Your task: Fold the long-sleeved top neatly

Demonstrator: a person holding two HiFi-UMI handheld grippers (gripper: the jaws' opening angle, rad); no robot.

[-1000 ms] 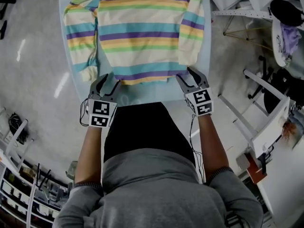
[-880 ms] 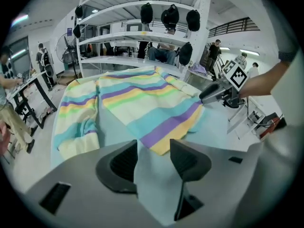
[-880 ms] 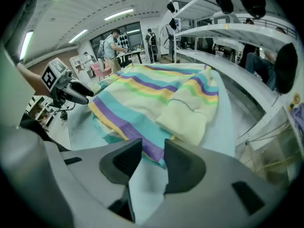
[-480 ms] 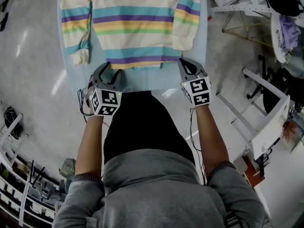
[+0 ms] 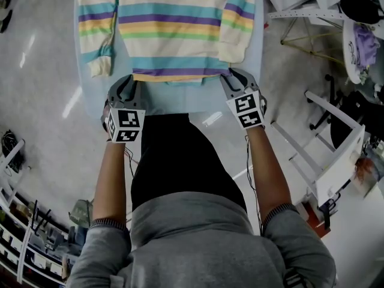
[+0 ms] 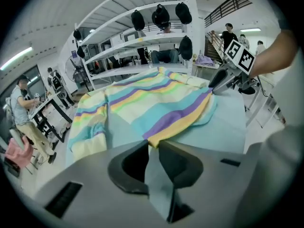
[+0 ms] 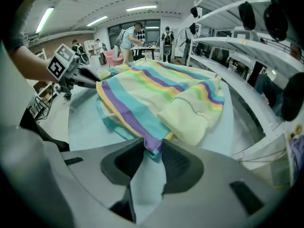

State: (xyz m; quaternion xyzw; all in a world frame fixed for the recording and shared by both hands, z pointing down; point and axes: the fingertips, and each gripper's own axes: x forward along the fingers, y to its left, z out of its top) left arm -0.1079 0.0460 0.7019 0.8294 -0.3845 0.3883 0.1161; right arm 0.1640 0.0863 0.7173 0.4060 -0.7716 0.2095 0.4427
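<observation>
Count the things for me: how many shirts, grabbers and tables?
Striped top: 1
Grippers: 2 (left gripper, jaws just closed further; right gripper, jaws just opened further; each has the hem between them)
Table: 1
Total: 4

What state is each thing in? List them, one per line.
Top: spread flat on the table, not yet folded.
Left tongs: jaws have just closed further and pinch one corner of the hem.
Right tongs: jaws have just opened somewhat, with the other hem corner pinched between them.

Pastel-striped top (image 5: 174, 26), spread flat
</observation>
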